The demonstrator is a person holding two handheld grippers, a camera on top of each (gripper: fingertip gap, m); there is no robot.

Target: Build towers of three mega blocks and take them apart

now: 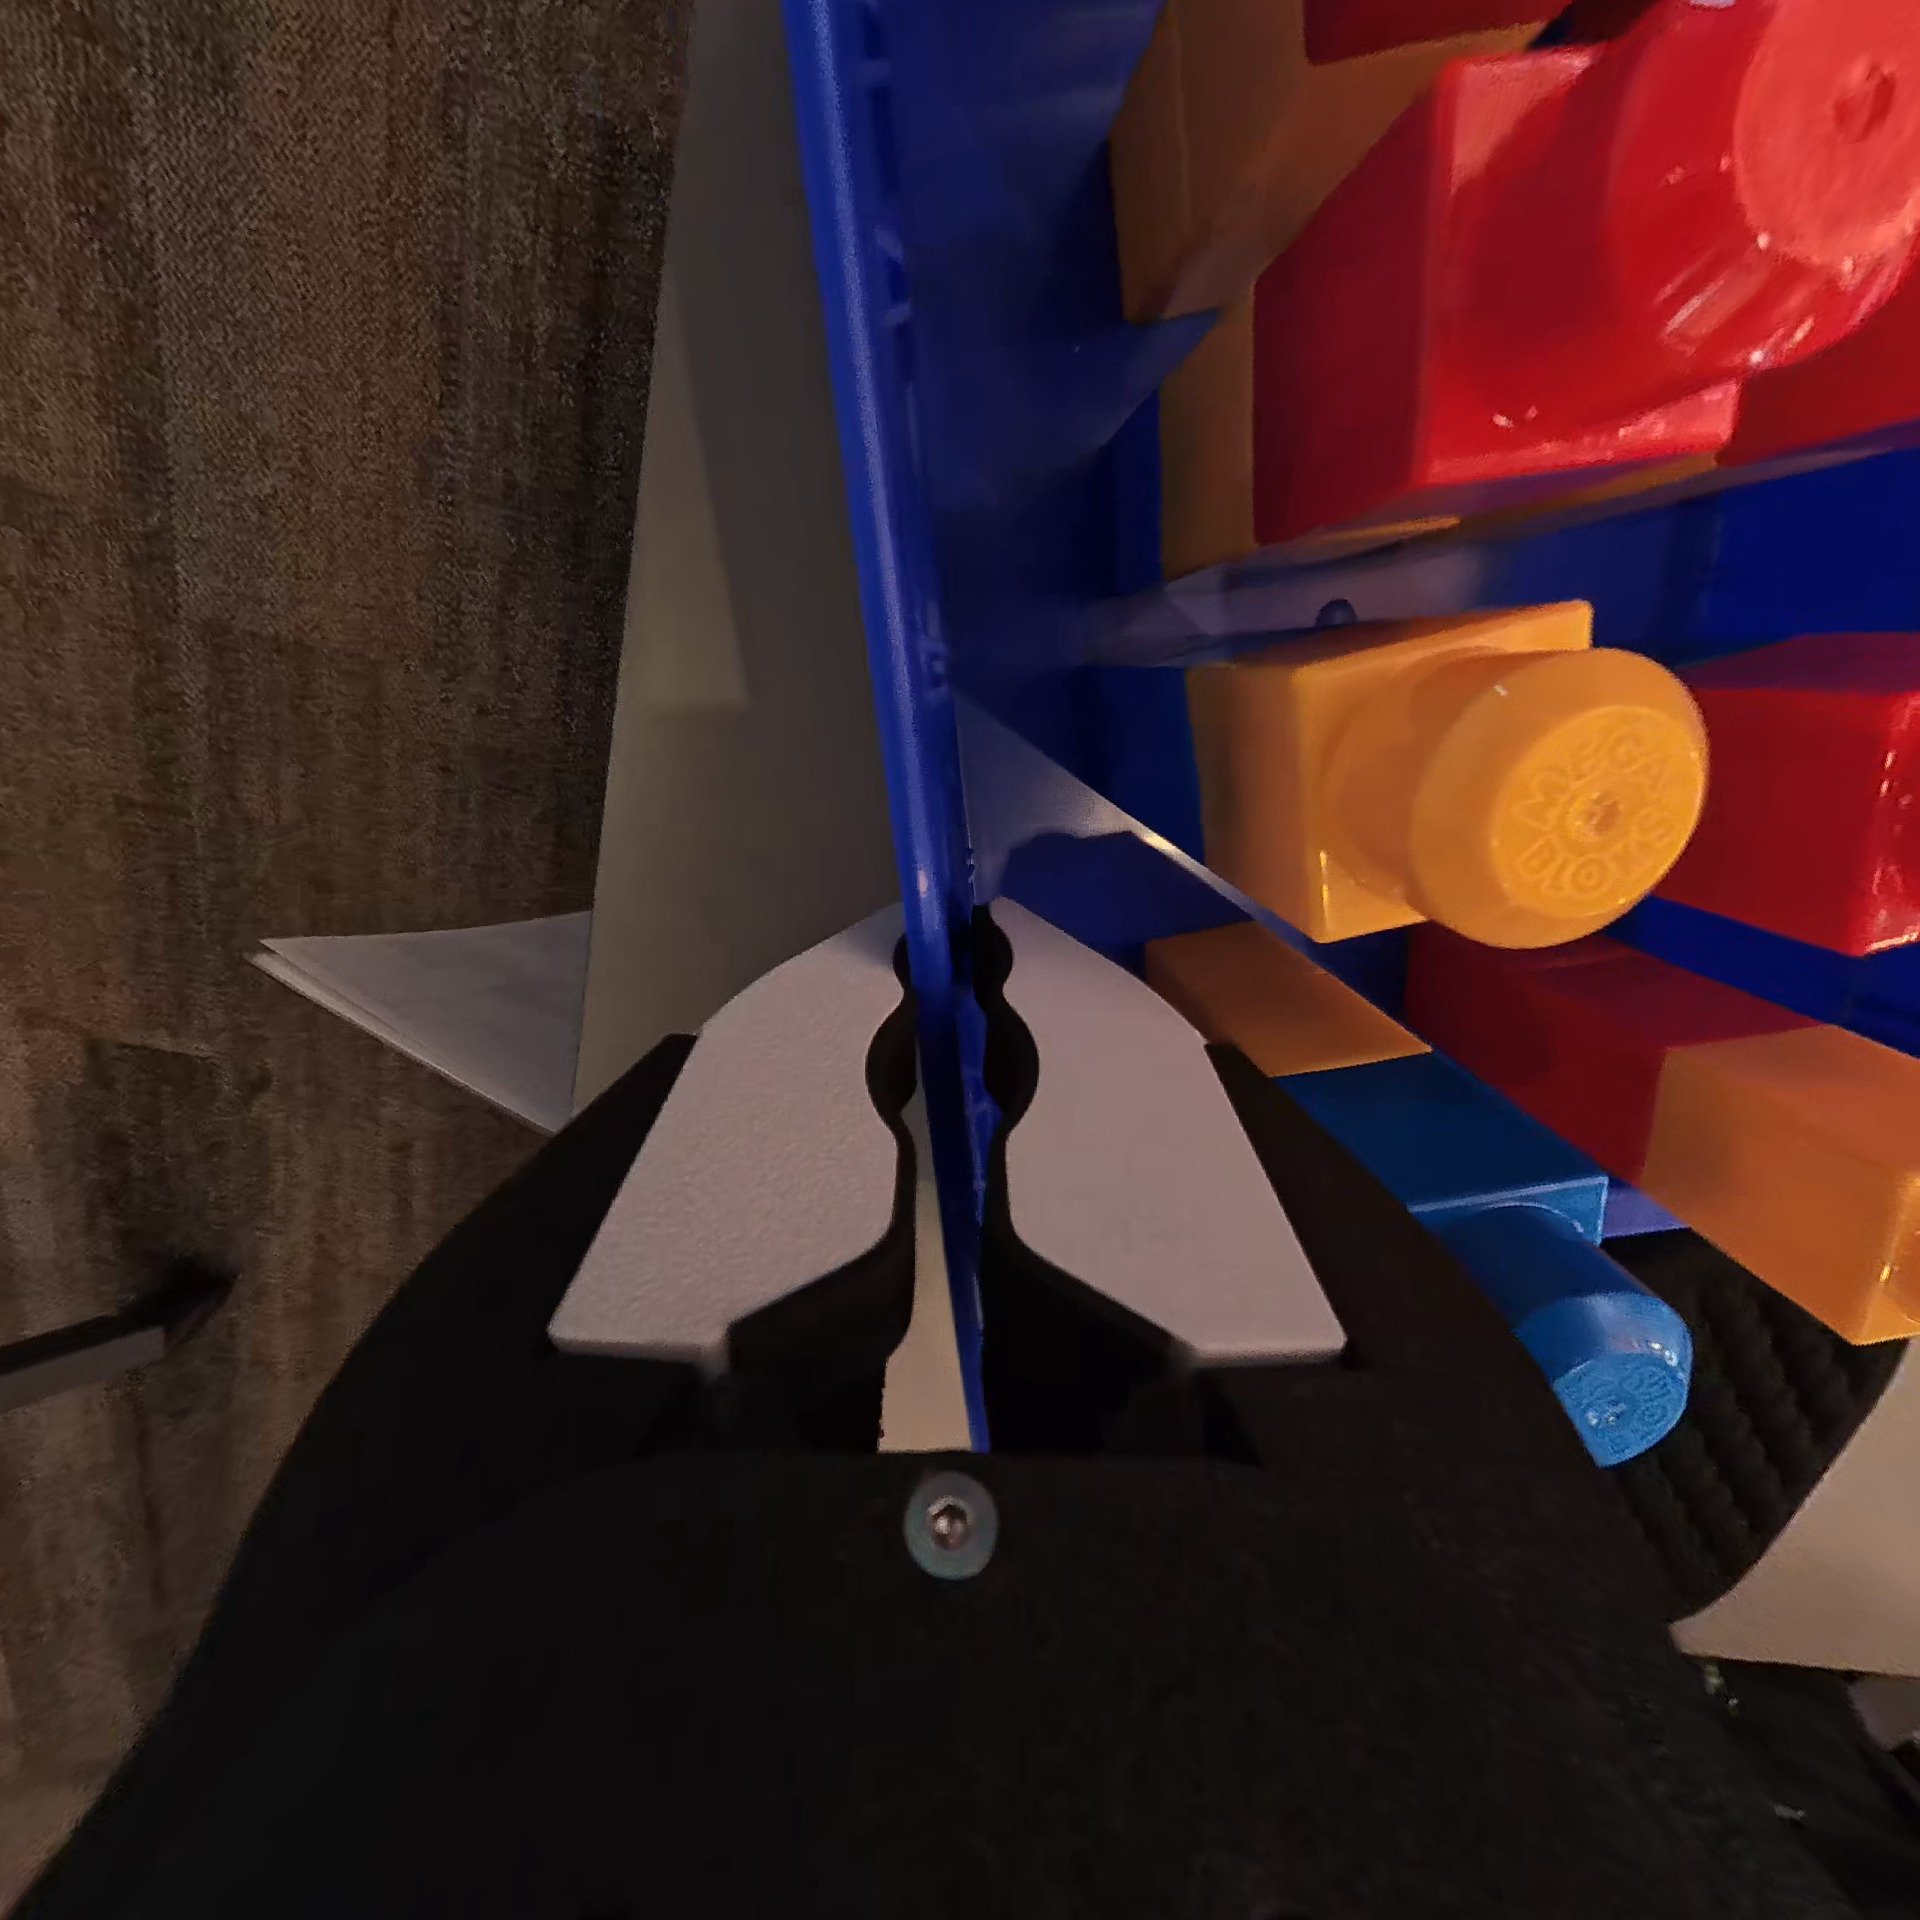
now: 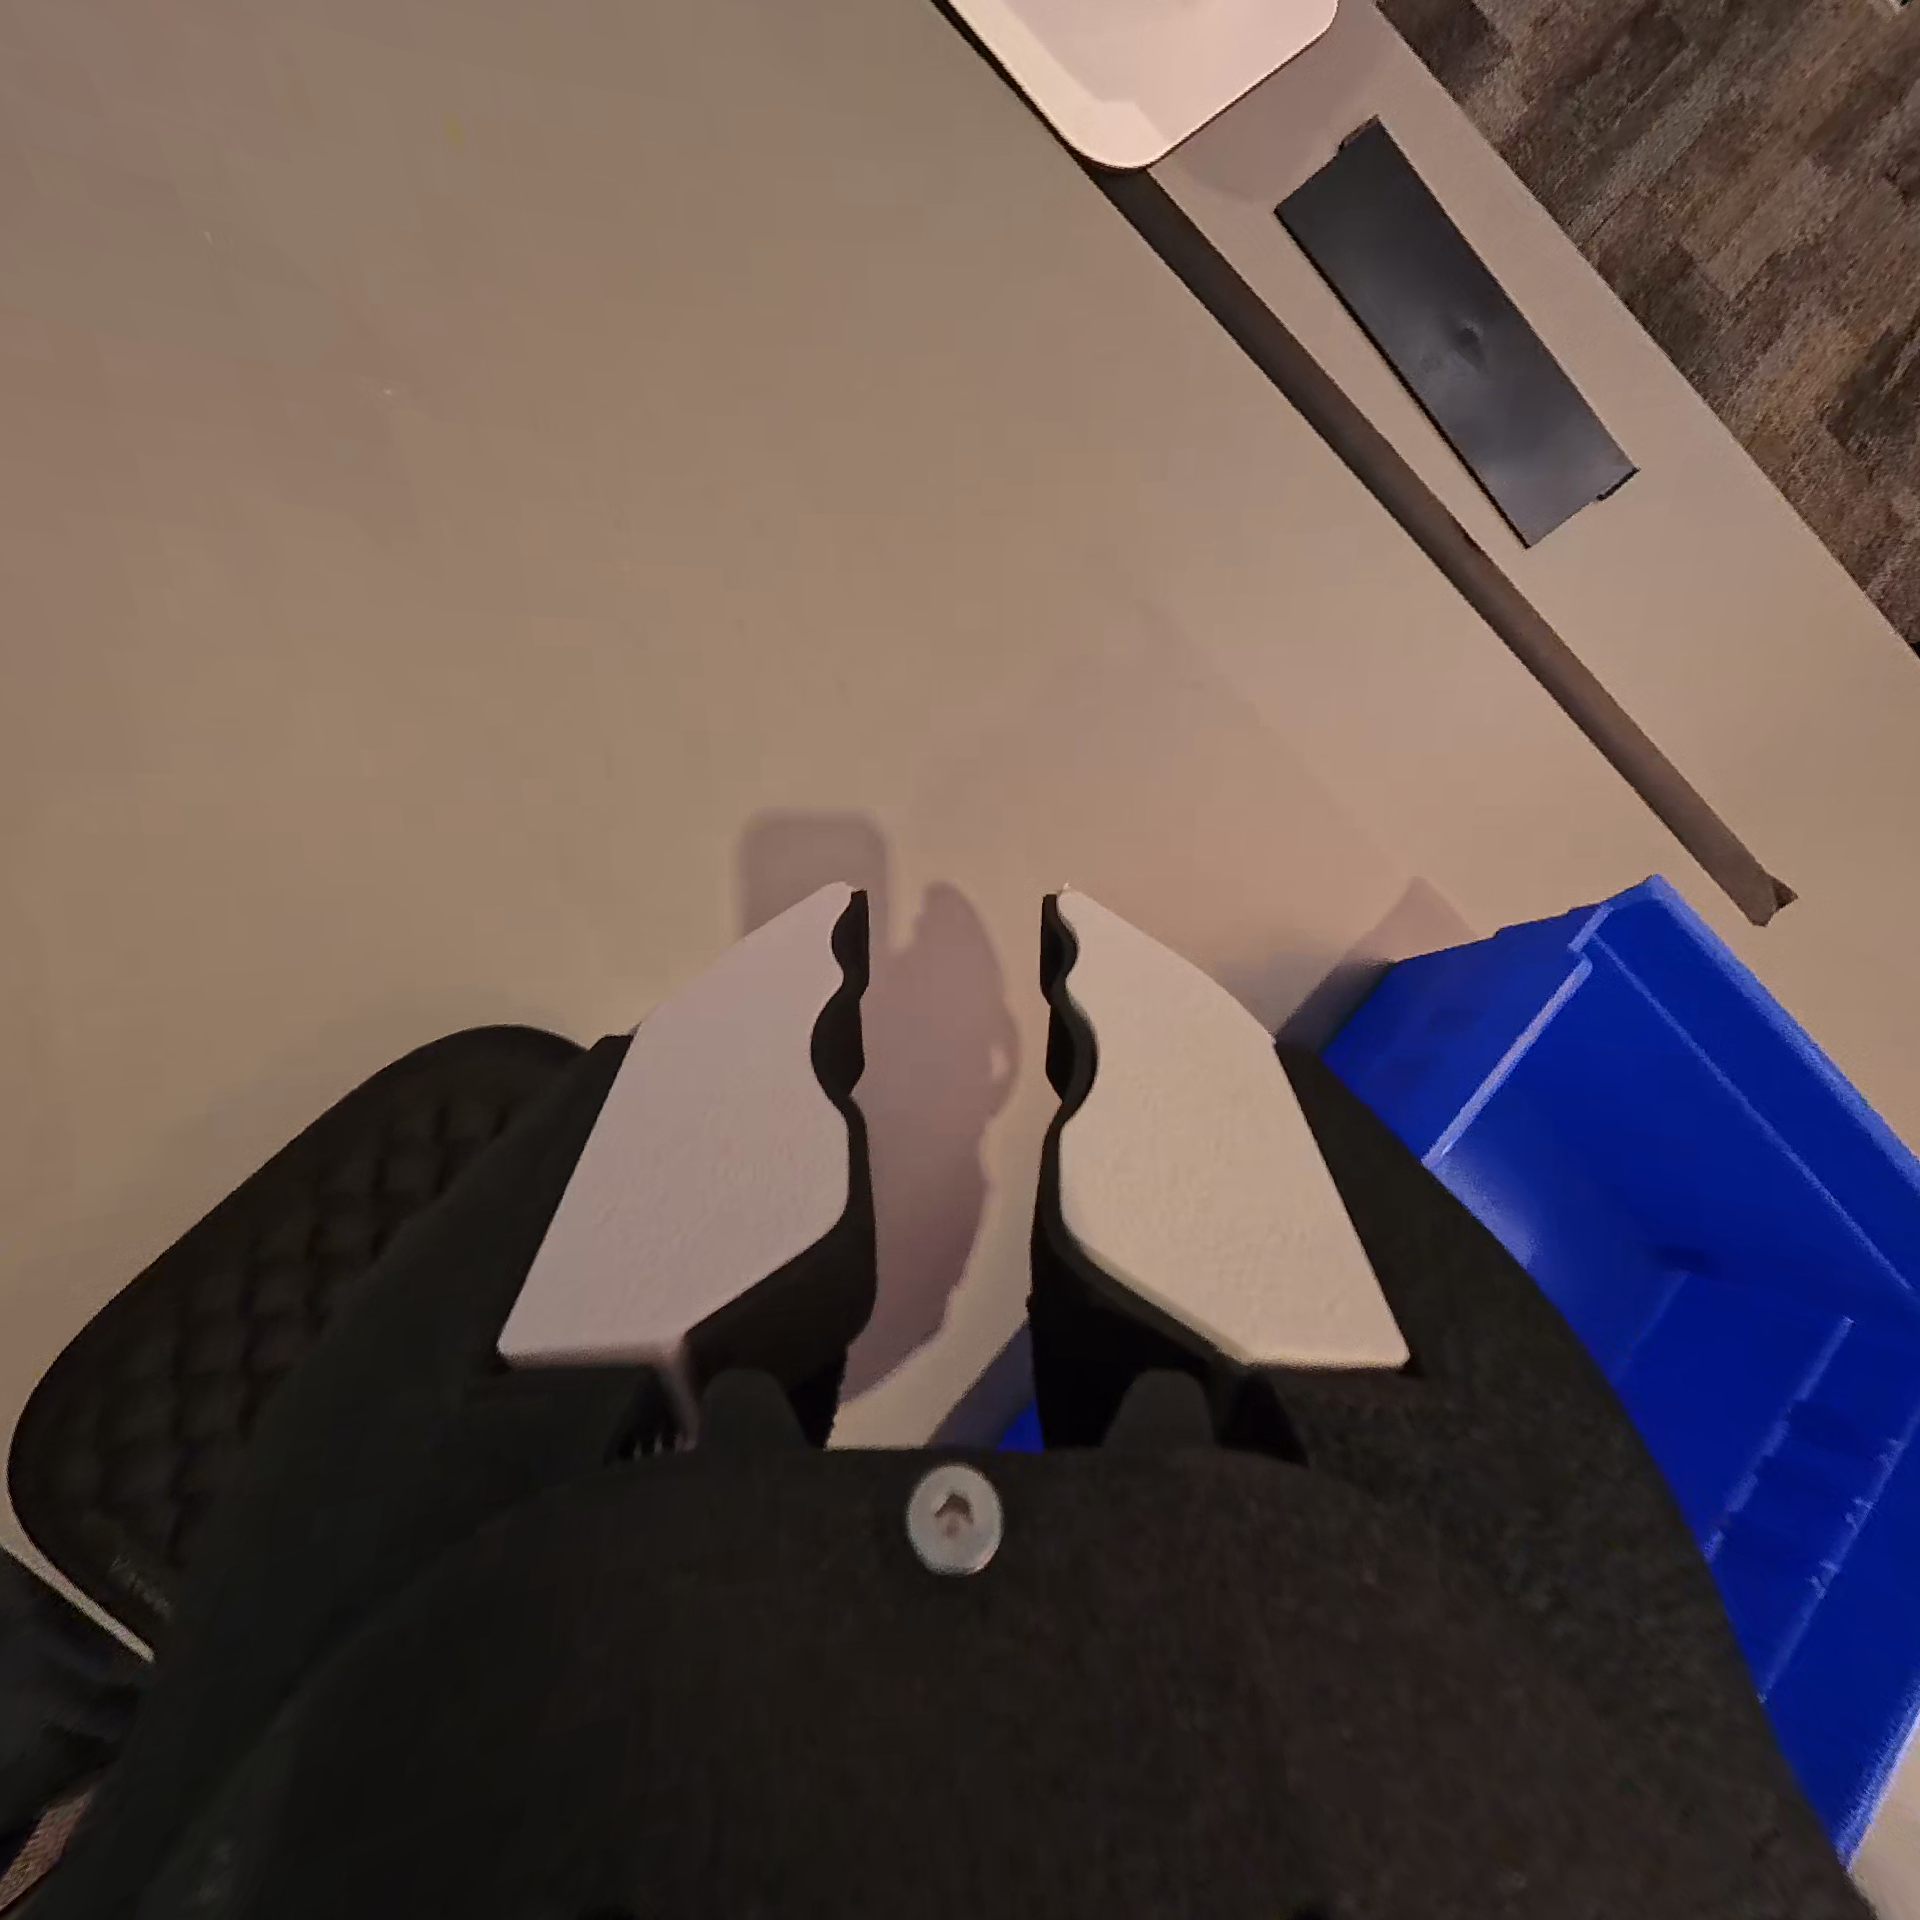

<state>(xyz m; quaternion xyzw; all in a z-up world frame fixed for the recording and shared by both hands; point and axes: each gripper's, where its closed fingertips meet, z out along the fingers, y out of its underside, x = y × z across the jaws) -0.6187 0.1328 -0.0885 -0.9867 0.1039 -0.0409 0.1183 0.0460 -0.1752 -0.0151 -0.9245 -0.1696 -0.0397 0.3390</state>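
My left gripper [image 1: 943, 935] is shut on the thin side wall of a blue plastic bin [image 1: 883, 416], which is tipped so its opening faces right. Inside the bin lie several mega blocks: a red block [image 1: 1538, 312], an orange block [image 1: 1455, 790] with its stud toward me, and a blue block [image 1: 1538, 1278] near the bin's mouth. My right gripper [image 2: 954, 904] is open and empty above the beige table [image 2: 468, 520]. The blue bin [image 2: 1662, 1247] also shows at the lower right of the right wrist view.
A black mesh chair back [image 2: 239, 1247] sits at the table's near edge. A black cable-slot cover [image 2: 1455, 332] and a white flat object [image 2: 1143, 62] lie at the far side. Brown carpet [image 1: 312, 520] and a white sheet [image 1: 447, 997] are left of the bin. Across from one pair of fingers to the other is roughly 75 centimetres.
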